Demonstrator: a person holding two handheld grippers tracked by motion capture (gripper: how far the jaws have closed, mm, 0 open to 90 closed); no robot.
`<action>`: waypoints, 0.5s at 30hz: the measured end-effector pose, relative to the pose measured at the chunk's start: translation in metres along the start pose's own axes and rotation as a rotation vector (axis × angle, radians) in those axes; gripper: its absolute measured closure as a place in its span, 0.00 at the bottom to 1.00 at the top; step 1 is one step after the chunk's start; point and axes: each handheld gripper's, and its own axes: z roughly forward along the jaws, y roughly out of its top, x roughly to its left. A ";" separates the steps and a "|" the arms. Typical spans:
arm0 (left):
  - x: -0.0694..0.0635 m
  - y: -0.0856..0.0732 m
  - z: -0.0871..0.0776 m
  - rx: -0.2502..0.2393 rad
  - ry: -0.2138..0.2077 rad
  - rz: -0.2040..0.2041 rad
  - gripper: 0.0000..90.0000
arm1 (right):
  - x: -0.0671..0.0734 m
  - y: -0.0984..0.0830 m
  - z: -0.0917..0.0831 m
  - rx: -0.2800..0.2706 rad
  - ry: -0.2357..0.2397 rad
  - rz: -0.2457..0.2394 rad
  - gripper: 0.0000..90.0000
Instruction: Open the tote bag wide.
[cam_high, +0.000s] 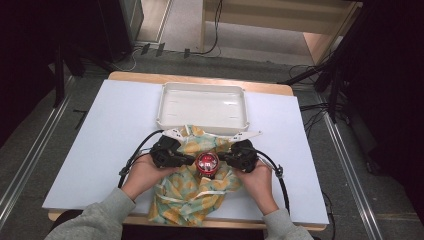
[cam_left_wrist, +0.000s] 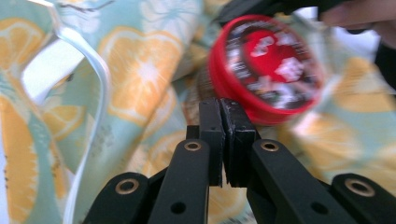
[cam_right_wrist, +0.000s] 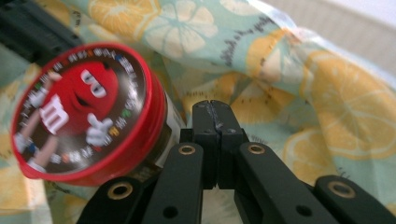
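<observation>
A crumpled pale-green cloth (cam_high: 182, 197) printed with orange slices lies on the near middle of the white table (cam_high: 110, 130). On it stands a round container with a red lid (cam_high: 206, 163) that bears a red candy figure. My left gripper (cam_high: 188, 160) is just left of the container and my right gripper (cam_high: 226, 159) just right of it, both pointing inward. In the left gripper view the jaws (cam_left_wrist: 220, 105) are pressed together with nothing seen between them, right by the lid (cam_left_wrist: 271, 65). The right gripper (cam_right_wrist: 215, 106) is shut too, beside the lid (cam_right_wrist: 79, 112) and over the cloth (cam_right_wrist: 289, 79).
An empty white tray (cam_high: 160, 107) sits at the far middle of the table, just beyond the cloth. White tie straps (cam_high: 210, 194) run from the cloth. Bare table surface stretches left and right. Cables trail on the floor past the table's far edge.
</observation>
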 end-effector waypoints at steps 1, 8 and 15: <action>0.001 -0.001 0.002 -0.008 -0.001 -0.017 0.98 | 0.000 -0.001 0.001 0.007 -0.003 -0.007 1.00; 0.015 -0.003 0.016 0.026 0.022 -0.032 0.98 | 0.000 -0.011 0.004 0.046 -0.006 0.006 1.00; 0.030 -0.002 0.028 0.051 0.062 -0.051 0.98 | 0.001 -0.027 0.003 0.087 -0.010 0.014 1.00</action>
